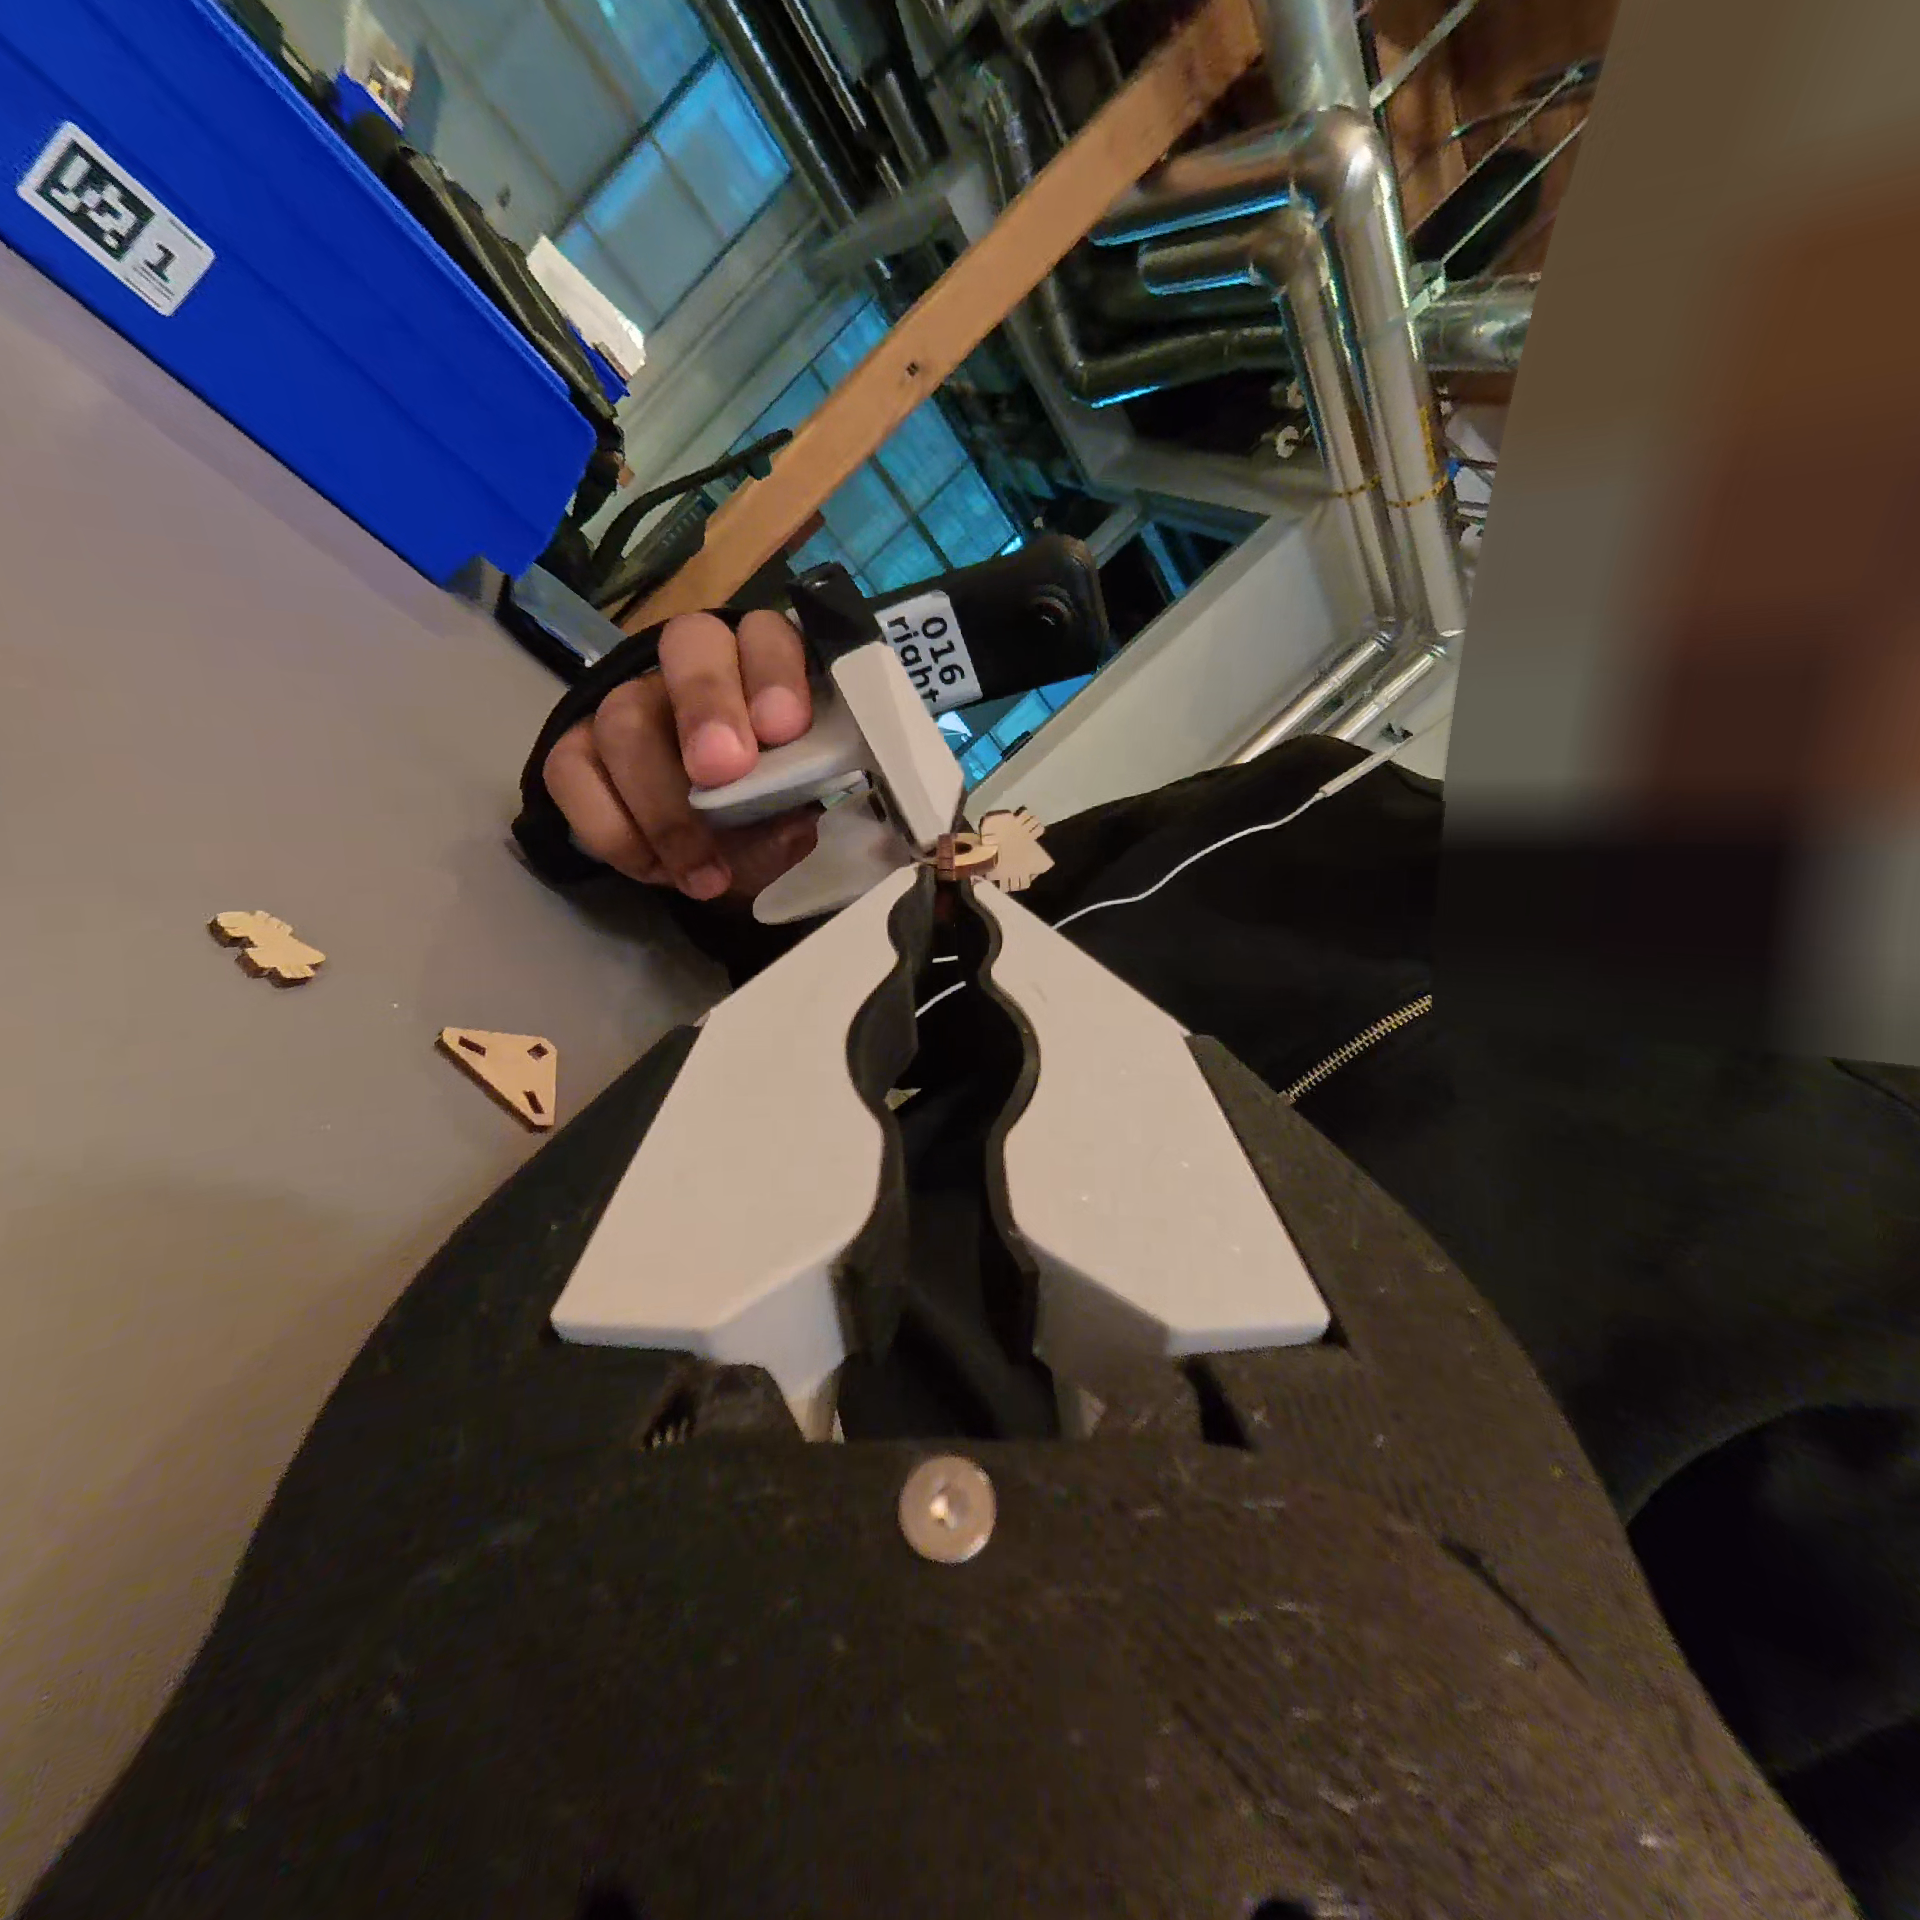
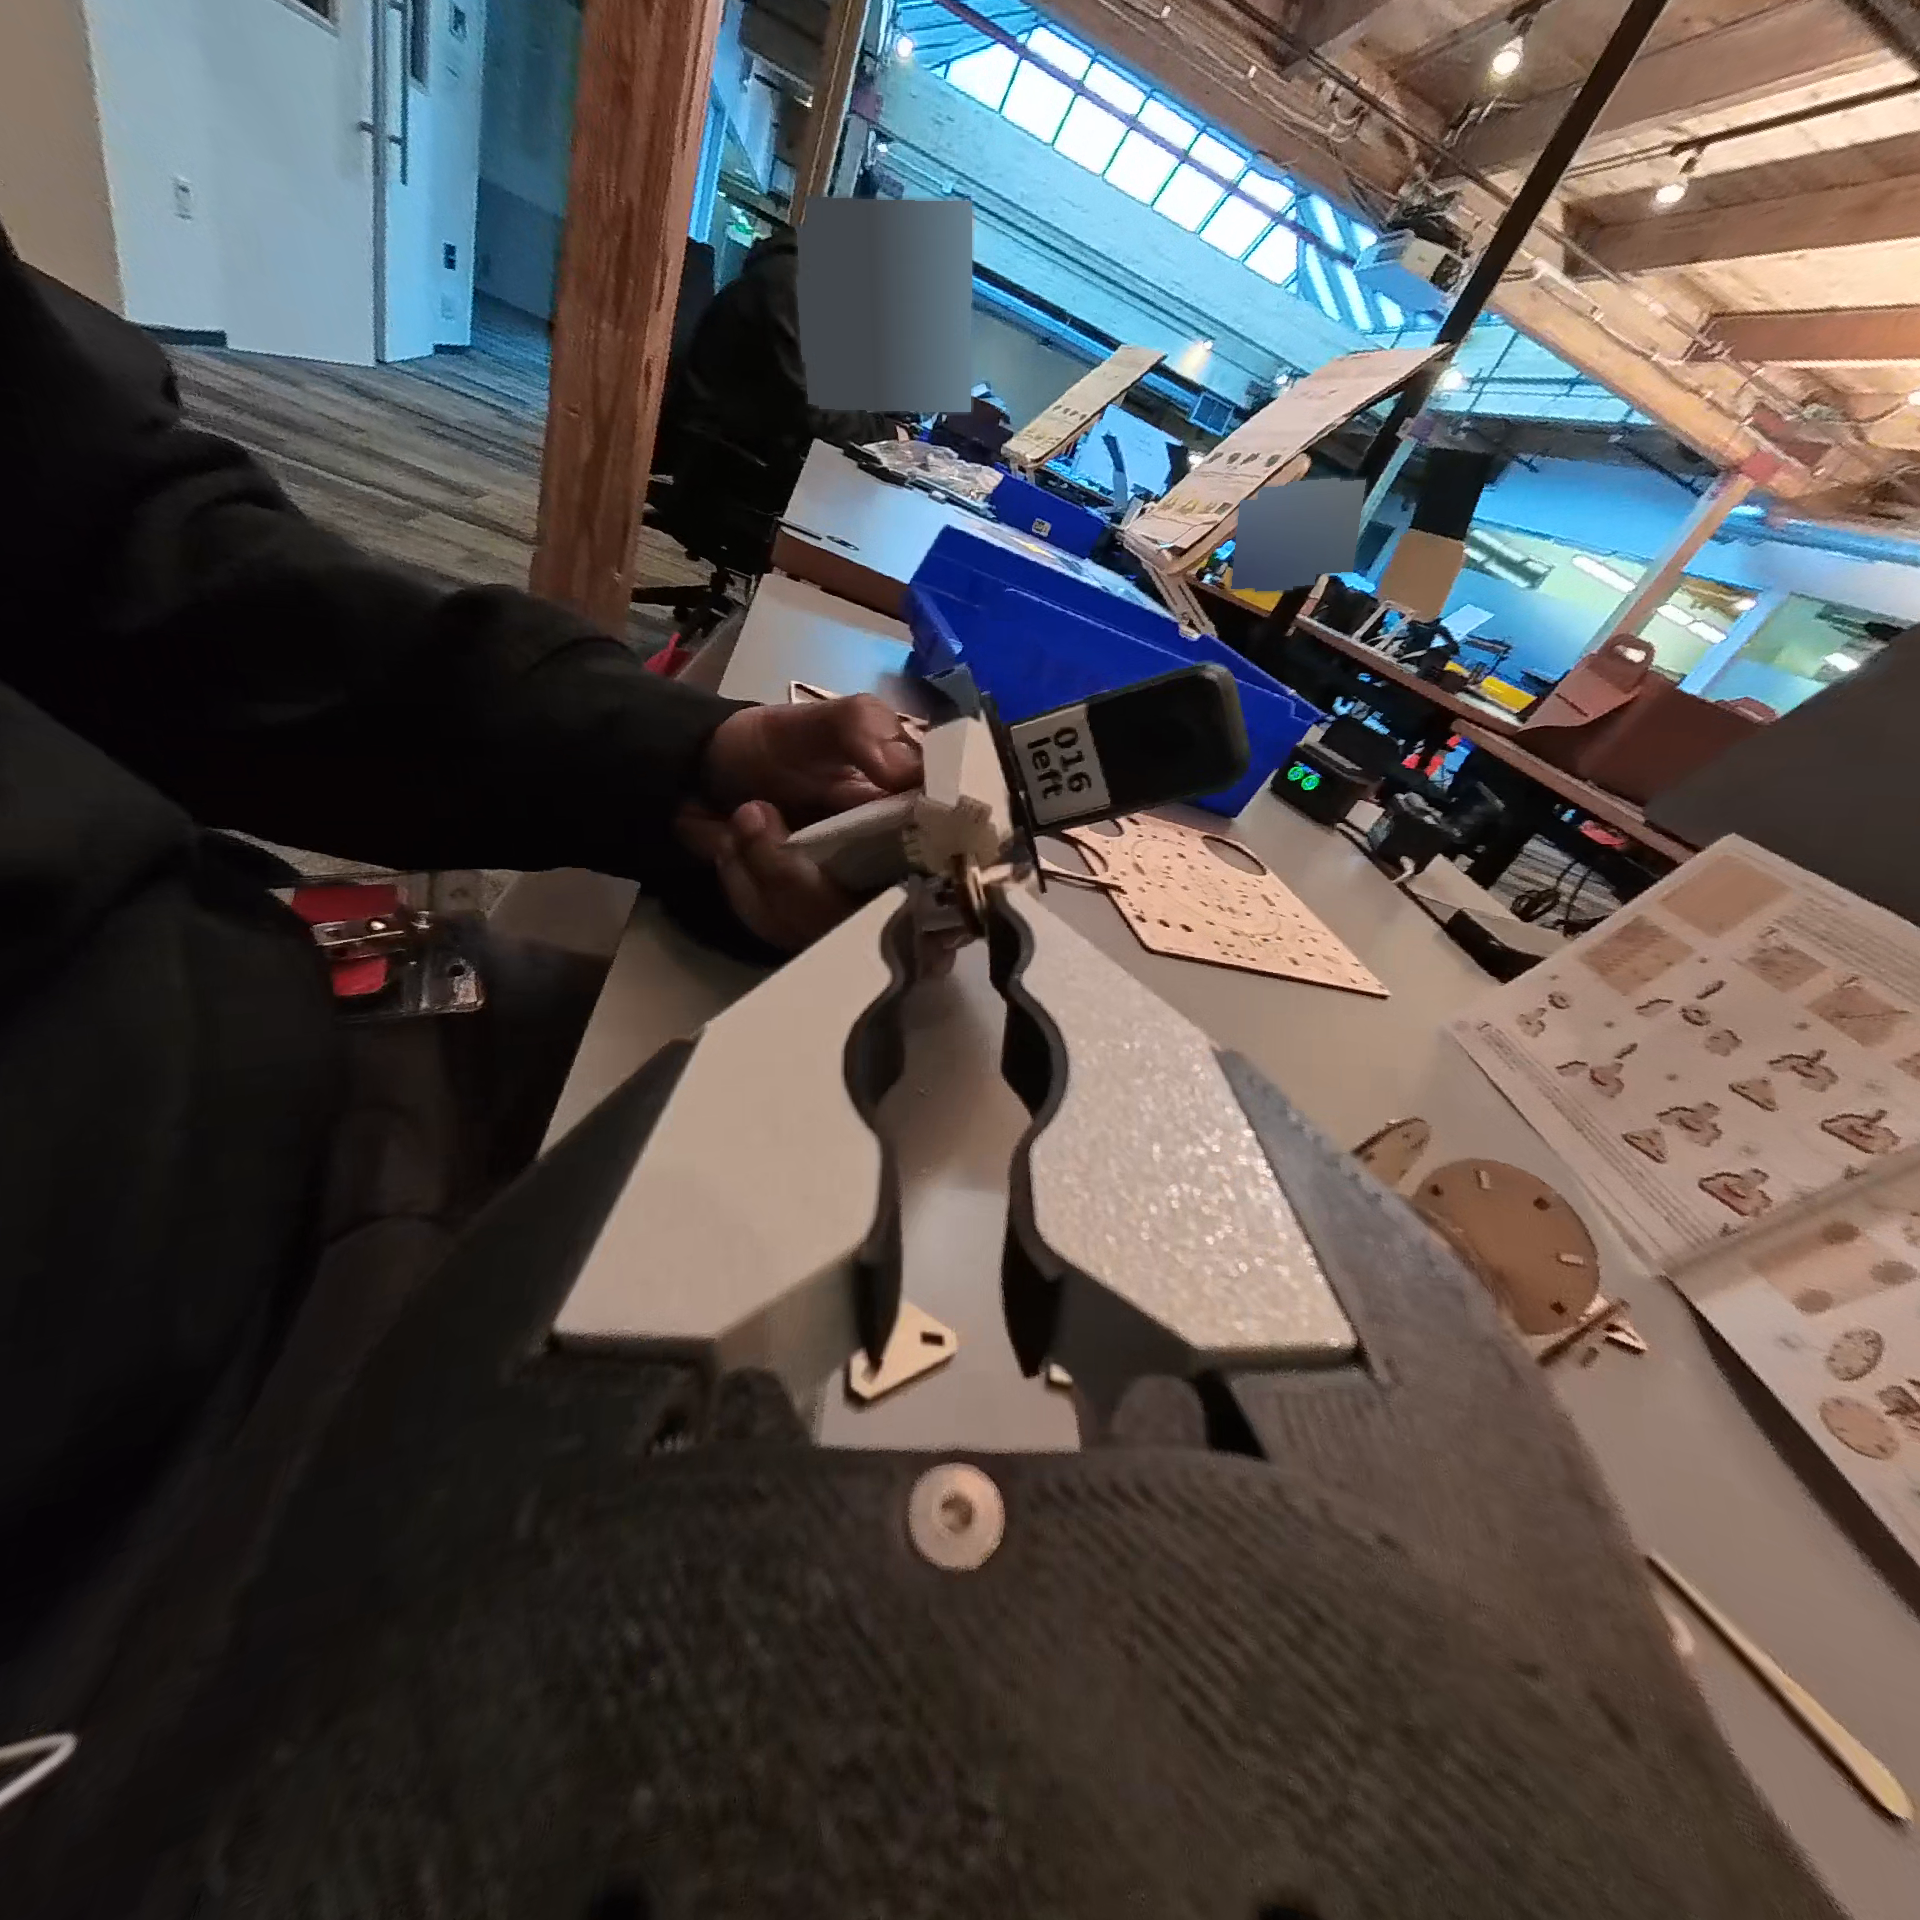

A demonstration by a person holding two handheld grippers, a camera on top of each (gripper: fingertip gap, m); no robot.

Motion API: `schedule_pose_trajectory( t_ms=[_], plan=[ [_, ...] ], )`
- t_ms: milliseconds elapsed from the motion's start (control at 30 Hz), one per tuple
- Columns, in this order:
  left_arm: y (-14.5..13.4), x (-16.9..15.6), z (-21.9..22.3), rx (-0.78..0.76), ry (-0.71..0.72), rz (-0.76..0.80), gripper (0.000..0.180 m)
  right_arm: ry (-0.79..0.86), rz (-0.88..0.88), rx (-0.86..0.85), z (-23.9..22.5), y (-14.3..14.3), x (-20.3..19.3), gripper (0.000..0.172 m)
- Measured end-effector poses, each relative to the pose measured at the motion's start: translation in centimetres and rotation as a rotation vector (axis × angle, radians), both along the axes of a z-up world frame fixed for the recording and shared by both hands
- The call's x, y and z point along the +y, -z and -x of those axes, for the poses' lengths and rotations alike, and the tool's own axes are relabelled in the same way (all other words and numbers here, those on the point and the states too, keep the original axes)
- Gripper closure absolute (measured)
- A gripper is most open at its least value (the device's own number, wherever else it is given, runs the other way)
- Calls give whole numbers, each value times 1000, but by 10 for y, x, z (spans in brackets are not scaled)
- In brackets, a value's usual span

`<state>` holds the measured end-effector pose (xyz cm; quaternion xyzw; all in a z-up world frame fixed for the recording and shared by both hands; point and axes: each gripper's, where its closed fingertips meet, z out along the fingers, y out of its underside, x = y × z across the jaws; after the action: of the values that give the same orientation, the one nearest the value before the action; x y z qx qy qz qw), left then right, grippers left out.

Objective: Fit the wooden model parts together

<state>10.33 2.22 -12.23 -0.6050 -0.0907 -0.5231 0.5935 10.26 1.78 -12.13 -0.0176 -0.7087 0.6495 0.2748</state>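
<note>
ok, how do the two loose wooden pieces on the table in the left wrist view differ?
The lobed piece has scalloped edges; the triangular piece has straight sides and rounded corners. The triangular piece has slots near its corners; the lobed piece shows none. Both are thin pale wood, flat on the grey table.

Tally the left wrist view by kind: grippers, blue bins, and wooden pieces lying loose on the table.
Grey two-finger grippers: 2 (left gripper, right gripper)
Blue plastic bin with a tag: 1
Flat wooden pieces lying on the grey table: 2 (wing-shaped piece, triangular piece with slots)
Total: 5
</note>
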Motion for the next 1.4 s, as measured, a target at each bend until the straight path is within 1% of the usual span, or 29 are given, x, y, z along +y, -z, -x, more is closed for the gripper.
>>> schedule_pose_trajectory(
  t_ms=[67, 167, 200, 267, 300, 333, 400, 467, 500, 567, 633, 767, 900, 1033, 1300, 1333, 1400],
  plan=[
    [0, 0, 2, -8, -11, -2, 179, 22, 11, 34, 1, -5, 3, 169],
    [0, 1, 2, -16, -8, -3, 177, 44, -1, 67, 0, -6, 5, 170],
    [0, 2, 4, -14, -22, 1, 169, 50, -3, 70, 1, -6, 5, 171],
    [1, 5, 13, 6, -101, 6, 140, 73, 3, 73, 4, -7, 8, 171],
    [0, 4, 18, 34, -151, -7, 133, 84, 8, 66, 6, -8, 9, 171],
    [-1, 2, 24, 83, -215, -13, 131, 90, 15, 51, 8, -8, 11, 171],
    [-6, -4, 32, 227, -345, -34, 132, 69, 31, -12, 9, -6, 13, 171],
    [-9, -7, 32, 398, -433, -36, 143, 26, 44, -109, 9, -1, 12, 171],
    [-7, -7, 29, 484, -450, -17, 149, 2, 47, -157, 8, 1, 11, 171],
    [-3, -6, 19, 623, -429, 27, 162, -30, 62, -227, 8, 2, 11, 171],
    [-1, -4, 14, 689, -414, 55, 166, -47, 80, -263, 8, 2, 12, 171],
    [-2, -1, 12, 741, -416, 78, 167, -74, 76, -308, 7, 4, 11, 171],
    [11, 9, 5, 799, -360, 136, 168, -94, 73, -325, 5, 5, 10, 171],
    [8, 11, 2, 806, -359, 123, 176, -111, 88, -343, 5, 4, 11, 171],
    [8, 14, 2, 841, -345, 115, 178, -116, 102, -362, 6, 3, 13, 170],
    [8, 14, 3, 848, -350, 118, 178, -108, 107, -361, 8, 2, 14, 169],
    [5, 12, 14, 856, -408, 115, 178, -57, 138, -355, 17, 0, 19, 152]
  ],
)
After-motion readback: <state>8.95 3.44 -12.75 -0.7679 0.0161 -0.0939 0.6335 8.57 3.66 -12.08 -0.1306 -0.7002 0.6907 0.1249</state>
